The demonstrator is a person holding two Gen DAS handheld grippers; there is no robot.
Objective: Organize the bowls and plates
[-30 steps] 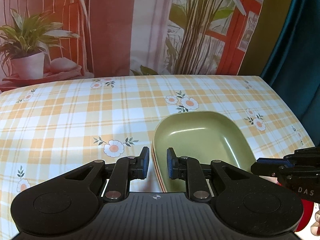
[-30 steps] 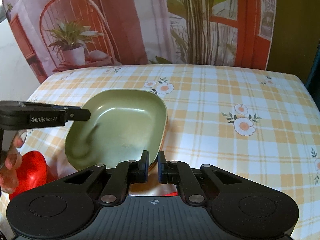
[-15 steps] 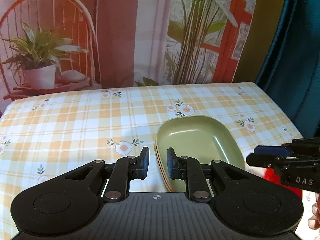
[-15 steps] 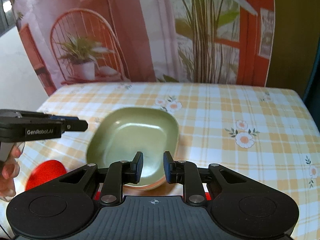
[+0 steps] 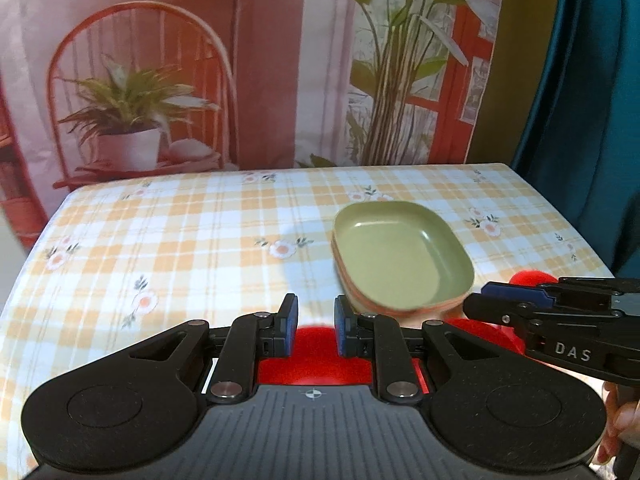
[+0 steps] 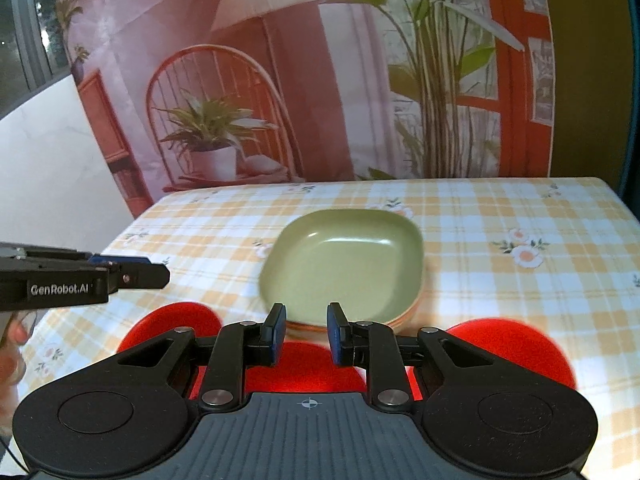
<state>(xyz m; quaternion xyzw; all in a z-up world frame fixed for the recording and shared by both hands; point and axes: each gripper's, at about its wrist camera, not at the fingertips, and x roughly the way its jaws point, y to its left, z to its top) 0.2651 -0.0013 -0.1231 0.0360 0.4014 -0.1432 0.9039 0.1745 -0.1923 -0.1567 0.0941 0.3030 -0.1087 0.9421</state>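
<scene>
A stack of shallow, rounded-square plates, olive green on top [image 5: 402,258] with orange-rimmed ones beneath, sits on the table covered in a yellow-and-white checked, flower-printed cloth [image 5: 180,240], towards the far right part of it and well in from every edge. Nearer the front edge lie several round red dishes [image 6: 516,346], partly hidden behind the tools, so their number is hard to tell; one looks to lie just in front of the stack.

The left gripper [image 5: 316,326] hangs above the front of the table, its blue-padded jaws a narrow gap apart with nothing between them; only a red dish shows below the gap. The right gripper [image 6: 306,334] is likewise slightly parted and holds nothing, its tips short of the near rim of the green stack, not touching it. Each tool shows at the side of the other's view, with fingers of a hand [image 6: 12,344] on the left one's grip.

A printed backdrop with a chair, potted plant and window [image 6: 224,128] hangs behind the far edge.
</scene>
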